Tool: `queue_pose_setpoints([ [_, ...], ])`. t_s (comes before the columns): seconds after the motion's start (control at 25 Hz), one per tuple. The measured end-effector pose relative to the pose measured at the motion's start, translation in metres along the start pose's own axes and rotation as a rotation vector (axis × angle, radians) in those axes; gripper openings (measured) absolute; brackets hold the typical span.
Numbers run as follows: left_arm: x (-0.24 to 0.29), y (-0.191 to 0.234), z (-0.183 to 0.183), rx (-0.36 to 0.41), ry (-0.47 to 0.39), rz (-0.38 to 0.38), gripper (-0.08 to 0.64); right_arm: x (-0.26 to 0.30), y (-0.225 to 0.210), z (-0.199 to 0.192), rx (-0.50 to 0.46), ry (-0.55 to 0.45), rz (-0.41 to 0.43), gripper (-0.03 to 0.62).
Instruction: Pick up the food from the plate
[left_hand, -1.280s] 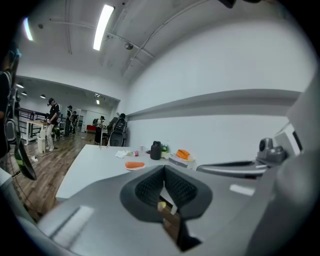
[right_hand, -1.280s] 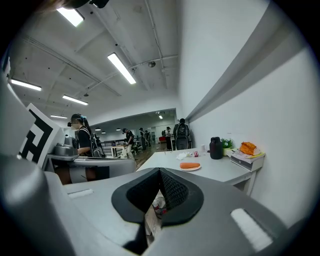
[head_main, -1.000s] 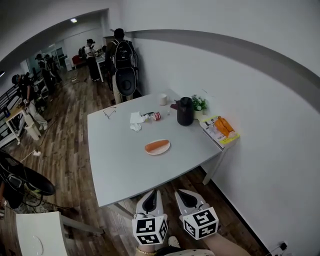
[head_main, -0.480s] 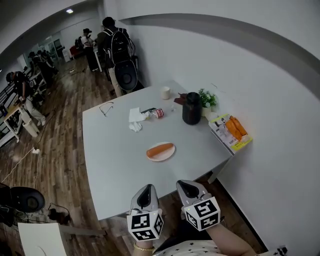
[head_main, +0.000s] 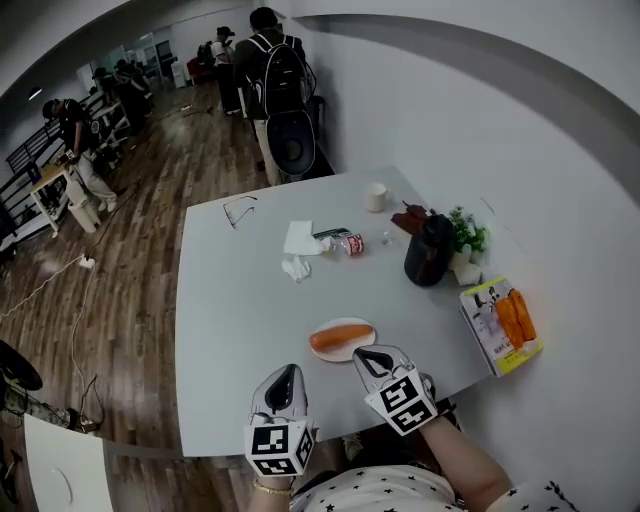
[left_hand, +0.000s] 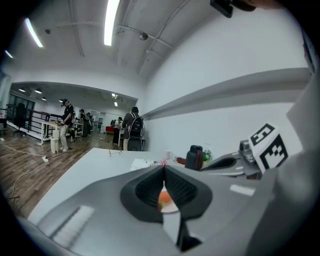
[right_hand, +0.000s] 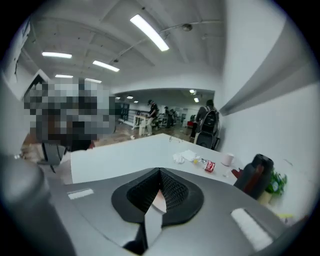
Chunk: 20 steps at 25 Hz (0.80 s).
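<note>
Grey office table (head_main: 230, 330) held the plate (head_main: 335, 356) near its front edge, with the orange food (head_main: 338, 338) lying on the plate. To lift it well, the jaws would first need opening wide, then straddling the food's narrow width. The right gripper (head_main: 372, 357) hovered at the plate's rim and the left gripper (head_main: 285, 375) just beside the plate, both clenched on nothing.

1. One table (head_main: 230, 320).
2. One plate (head_main: 343, 358), with one piece of food (head_main: 338, 338) on it.
3. Two grippers: left gripper (head_main: 283, 380), right gripper (head_main: 372, 360).
4. One jug (head_main: 428, 250), one cup (head_main: 376, 197), one plant (head_main: 466, 234), one can (head_main: 351, 244).
5. Two tissues (head_main: 301, 238).
6. One pair of glasses (head_main: 240, 211), one book (head_main: 503, 325).
7. At least four people (head_main: 278, 75); the farthest are too small to count.
</note>
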<state>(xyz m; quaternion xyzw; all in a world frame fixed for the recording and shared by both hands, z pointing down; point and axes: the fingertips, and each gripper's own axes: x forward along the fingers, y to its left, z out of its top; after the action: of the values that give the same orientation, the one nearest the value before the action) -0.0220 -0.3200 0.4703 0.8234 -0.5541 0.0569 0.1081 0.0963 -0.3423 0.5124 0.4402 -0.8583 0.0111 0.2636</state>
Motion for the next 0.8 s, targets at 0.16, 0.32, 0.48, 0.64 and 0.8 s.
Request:
queue_pose_setpoints([
  [0.16,0.030,0.013,-0.010,0.004,0.029,0.018,0.008,0.056,-0.014,-0.027,-0.356,0.168,0.157,-0.002],
  [0.32,0.050,0.025,-0.033,-0.008,0.085,0.062,0.008,0.100,-0.010,-0.062,-0.545,0.345,0.387,0.118],
  [0.48,0.061,0.031,-0.047,-0.024,0.124,0.095,0.008,0.134,-0.003,-0.086,-0.676,0.456,0.547,0.219],
  [0.64,0.066,0.031,-0.055,-0.033,0.157,0.107,0.008,0.162,0.005,-0.100,-0.743,0.537,0.645,0.230],
  [0.8,0.068,0.031,-0.060,-0.042,0.175,0.113,0.008,0.171,0.011,-0.115,-0.817,0.644,0.734,0.225],
])
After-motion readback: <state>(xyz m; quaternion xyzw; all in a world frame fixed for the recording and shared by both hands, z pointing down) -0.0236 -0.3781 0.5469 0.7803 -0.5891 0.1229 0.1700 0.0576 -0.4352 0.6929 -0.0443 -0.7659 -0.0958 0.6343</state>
